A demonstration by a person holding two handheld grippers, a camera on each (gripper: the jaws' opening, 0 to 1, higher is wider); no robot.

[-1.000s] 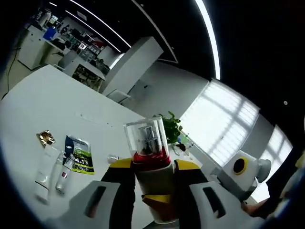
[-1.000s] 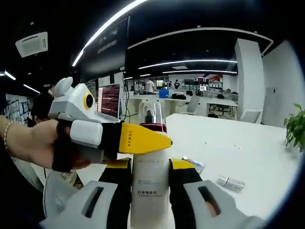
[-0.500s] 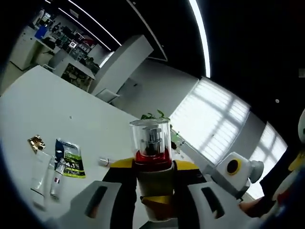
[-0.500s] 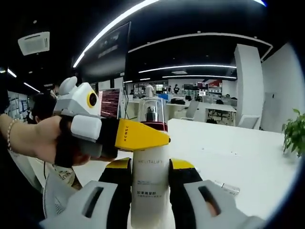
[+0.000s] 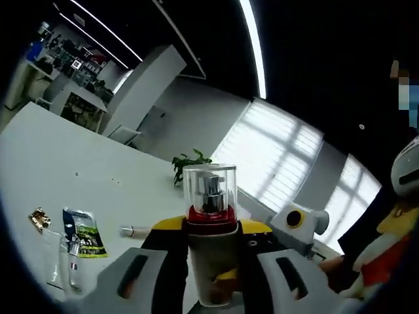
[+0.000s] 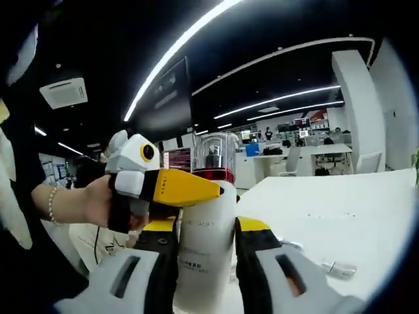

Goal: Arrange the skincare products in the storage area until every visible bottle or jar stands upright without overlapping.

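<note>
Skincare pump bottle, white-bodied with a red collar and a clear plastic cap over a silver pump, is lifted off the white table and held upright between both tools. In the left gripper view the left tool is clenched on the bottle's body, its black and yellow jaws pressed against either side below the red collar. In the right gripper view the right tool likewise grasps the same bottle lower on its white body, where grey lettering shows, and the left tool reaches in from the left at the level of the collar, a person's hand around its grip. On the table at the far left of the left gripper view lie a green and white sachet, a small gold-wrapped item, two clear tubes lying flat and a small white stick. A potted green plant stands at the table's far edge.
</note>
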